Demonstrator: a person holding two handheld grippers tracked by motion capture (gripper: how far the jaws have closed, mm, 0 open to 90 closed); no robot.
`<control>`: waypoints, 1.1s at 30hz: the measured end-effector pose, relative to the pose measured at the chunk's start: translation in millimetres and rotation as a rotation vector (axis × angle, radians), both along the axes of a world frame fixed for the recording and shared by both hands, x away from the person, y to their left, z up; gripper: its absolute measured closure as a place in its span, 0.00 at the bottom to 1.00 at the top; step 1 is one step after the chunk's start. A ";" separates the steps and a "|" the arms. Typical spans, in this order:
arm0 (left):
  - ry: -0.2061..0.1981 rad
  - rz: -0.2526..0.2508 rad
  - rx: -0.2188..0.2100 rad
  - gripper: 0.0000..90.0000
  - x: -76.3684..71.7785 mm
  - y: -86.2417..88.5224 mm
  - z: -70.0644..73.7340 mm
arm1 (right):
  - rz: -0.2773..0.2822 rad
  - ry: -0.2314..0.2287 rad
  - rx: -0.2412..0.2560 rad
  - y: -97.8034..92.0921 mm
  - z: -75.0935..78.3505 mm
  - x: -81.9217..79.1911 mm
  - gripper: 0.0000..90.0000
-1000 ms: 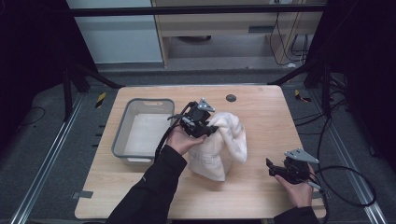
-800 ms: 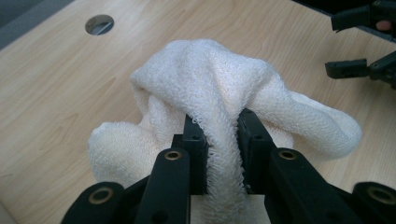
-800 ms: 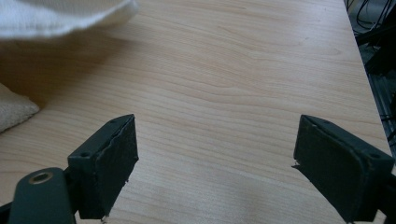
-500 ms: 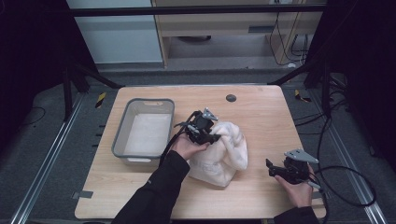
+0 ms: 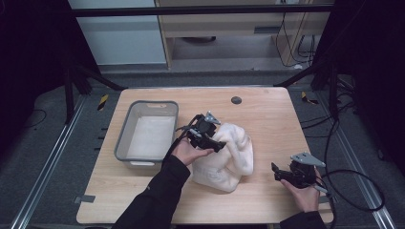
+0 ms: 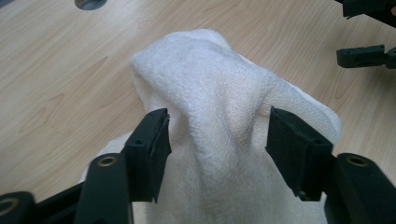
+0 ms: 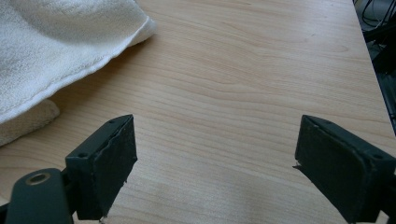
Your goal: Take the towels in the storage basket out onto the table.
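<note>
A crumpled white towel [image 5: 234,152] lies in a heap on the wooden table [image 5: 267,119], right of centre. My left gripper [image 5: 220,143] sits low over the towel's left side. In the left gripper view a raised fold of the towel [image 6: 219,93] runs between the parted jaws of my left gripper [image 6: 217,140] without being pinched, so it is open. My right gripper [image 5: 276,171] rests near the table's front right, open, with bare wood between the jaws of this gripper [image 7: 215,158]. The towel's hemmed edge [image 7: 56,42] lies off to its left.
A grey plastic bin [image 5: 123,143] with a pale lining stands left of the towel. A small dark round disc [image 5: 236,100] is set into the table near the back edge. Cables [image 5: 353,176] trail off the right side.
My left gripper came down and to the right with the towel; the lifted cloth has sunk into a lower heap on the table. The right gripper stayed put.
</note>
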State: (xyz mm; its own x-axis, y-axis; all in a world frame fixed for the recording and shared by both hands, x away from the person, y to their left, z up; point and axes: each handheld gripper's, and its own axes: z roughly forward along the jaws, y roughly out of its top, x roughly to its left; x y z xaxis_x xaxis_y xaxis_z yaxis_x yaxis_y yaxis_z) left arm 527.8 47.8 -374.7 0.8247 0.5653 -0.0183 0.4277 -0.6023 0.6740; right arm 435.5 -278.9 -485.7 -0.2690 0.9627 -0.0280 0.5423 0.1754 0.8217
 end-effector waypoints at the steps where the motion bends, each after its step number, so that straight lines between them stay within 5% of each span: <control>1: -0.001 0.002 -0.002 0.39 -0.6 1.3 0.9 | -0.001 0.000 0.002 -0.1 0.0 0.0 0.14; 18: -0.077 0.022 -0.049 0.23 -22.4 39.3 26.9 | 0.011 -0.002 0.002 0.6 -0.5 0.3 0.13; 33: -0.175 0.164 -0.124 0.20 -44.3 103.3 25.9 | 0.016 0.005 0.008 1.9 -1.1 0.1 0.12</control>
State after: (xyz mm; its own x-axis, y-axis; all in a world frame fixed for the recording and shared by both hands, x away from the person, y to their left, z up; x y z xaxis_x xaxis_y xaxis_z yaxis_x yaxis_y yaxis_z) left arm 483.5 151.1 -348.8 0.7190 0.6939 0.0391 0.3831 -0.4426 0.8108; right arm 435.6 -277.1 -486.9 -0.2844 0.9585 -0.0189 0.5438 0.1776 0.8202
